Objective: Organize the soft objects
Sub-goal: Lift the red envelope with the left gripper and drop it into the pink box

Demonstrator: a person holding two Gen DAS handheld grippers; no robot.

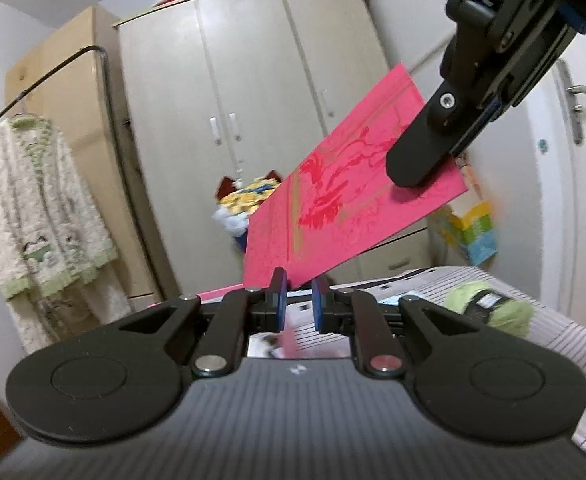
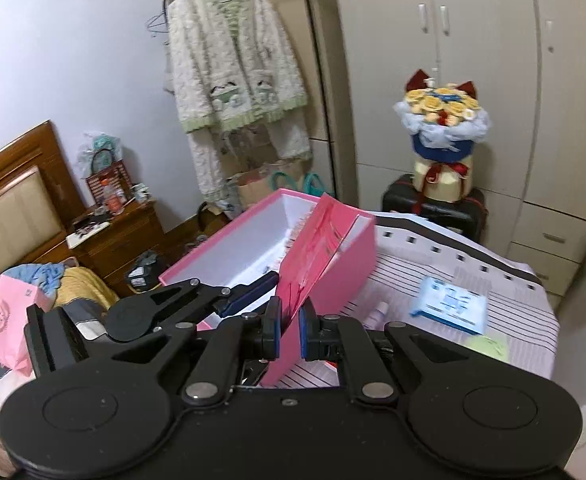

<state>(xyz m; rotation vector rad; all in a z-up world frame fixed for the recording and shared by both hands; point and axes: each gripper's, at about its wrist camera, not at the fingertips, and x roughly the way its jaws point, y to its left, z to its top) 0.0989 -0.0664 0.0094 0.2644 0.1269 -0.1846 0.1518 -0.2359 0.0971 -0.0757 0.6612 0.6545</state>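
Note:
A pink box lid (image 1: 333,200) with a red flower print is held up in the air, tilted. My right gripper (image 1: 425,168) is shut on its far edge; in the right wrist view the lid (image 2: 313,256) runs between that gripper's (image 2: 290,332) blue pads. My left gripper (image 1: 299,300) is at the lid's near edge with its pads slightly apart, the edge just above them; it also shows in the right wrist view (image 2: 249,288). The open pink box (image 2: 253,248) with a white inside sits on the bed. A green yarn ball (image 1: 489,306) lies on the striped bedsheet.
A striped bedsheet (image 2: 493,280) carries a blue tissue pack (image 2: 451,304). A wardrobe (image 1: 253,120) stands behind. A flower bouquet (image 2: 443,128) sits on a black suitcase (image 2: 433,208). A fleecy robe (image 2: 233,72) hangs on a rack. A wooden nightstand (image 2: 121,236) stands left.

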